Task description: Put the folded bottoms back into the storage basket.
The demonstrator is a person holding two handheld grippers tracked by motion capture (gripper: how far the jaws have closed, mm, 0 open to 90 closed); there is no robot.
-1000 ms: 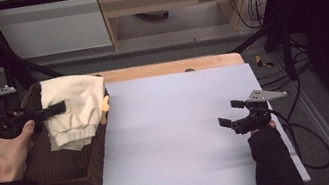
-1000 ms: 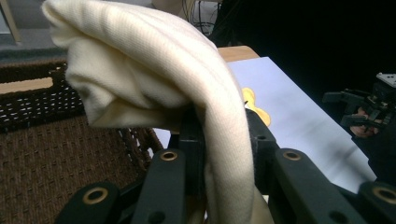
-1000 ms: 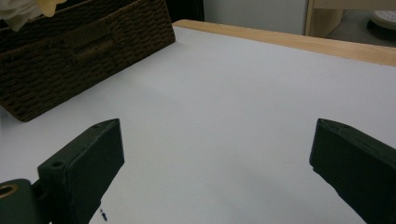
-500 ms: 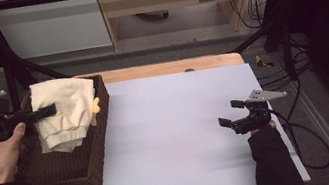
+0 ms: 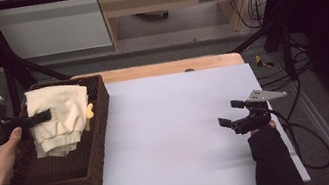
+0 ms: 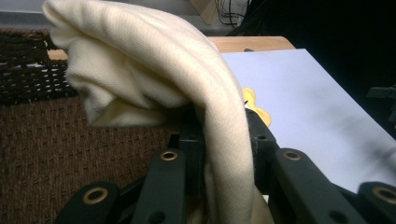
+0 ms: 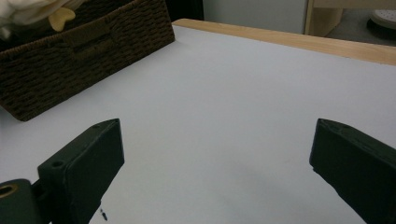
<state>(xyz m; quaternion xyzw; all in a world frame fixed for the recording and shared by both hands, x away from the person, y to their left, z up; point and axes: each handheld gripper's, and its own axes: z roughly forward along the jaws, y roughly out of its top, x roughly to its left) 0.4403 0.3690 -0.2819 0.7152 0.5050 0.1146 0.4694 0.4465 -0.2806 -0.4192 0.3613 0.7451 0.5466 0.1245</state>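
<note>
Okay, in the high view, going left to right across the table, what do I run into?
Left gripper → cream cloth clamped in it, hanging over the brown wicker basket → bare white tabletop → right gripper, jaws apart, holding nothing.

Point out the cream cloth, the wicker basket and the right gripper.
cream cloth [image 5: 58, 118], high view, middle of the hanging folds.
wicker basket [image 5: 93, 157], high view, its right wall.
right gripper [image 5: 231, 114], high view, midway between its fingertips.
</note>
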